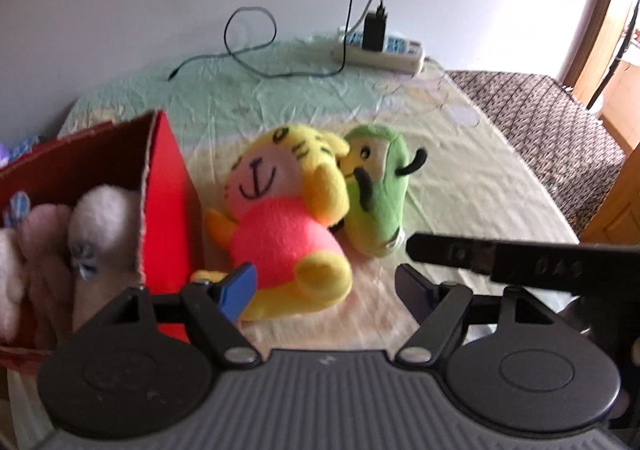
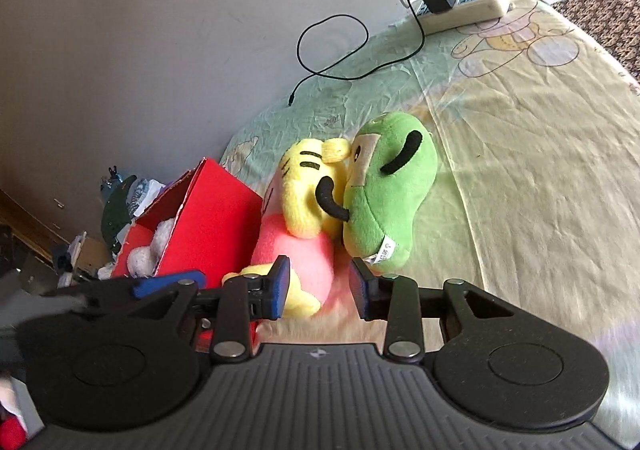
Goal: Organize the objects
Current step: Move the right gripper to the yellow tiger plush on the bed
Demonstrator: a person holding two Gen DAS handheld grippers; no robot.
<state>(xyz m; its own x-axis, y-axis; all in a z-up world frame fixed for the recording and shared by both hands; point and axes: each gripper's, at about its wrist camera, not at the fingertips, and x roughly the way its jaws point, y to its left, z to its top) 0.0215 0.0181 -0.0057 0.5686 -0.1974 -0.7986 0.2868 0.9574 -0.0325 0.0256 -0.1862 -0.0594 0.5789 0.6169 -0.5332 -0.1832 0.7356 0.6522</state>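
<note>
A yellow tiger plush in a pink shirt (image 1: 280, 217) lies on the bed beside a red cardboard box (image 1: 168, 201). A green plush (image 1: 380, 185) leans against its right side. Both show in the right wrist view too, the tiger (image 2: 304, 193) and the green plush (image 2: 384, 193). My left gripper (image 1: 324, 290) is open, just in front of the tiger's legs. My right gripper (image 2: 320, 290) is open, close to the tiger's lower body and the green plush's tag. The box (image 2: 208, 226) holds white and pink plush toys (image 1: 100, 226).
A white power strip (image 1: 380, 49) with a black charger and a looped black cable (image 1: 248, 45) lies at the far edge of the bed by the wall. A brown patterned blanket (image 1: 540, 129) lies to the right. Clutter sits on the floor left of the box (image 2: 120, 201).
</note>
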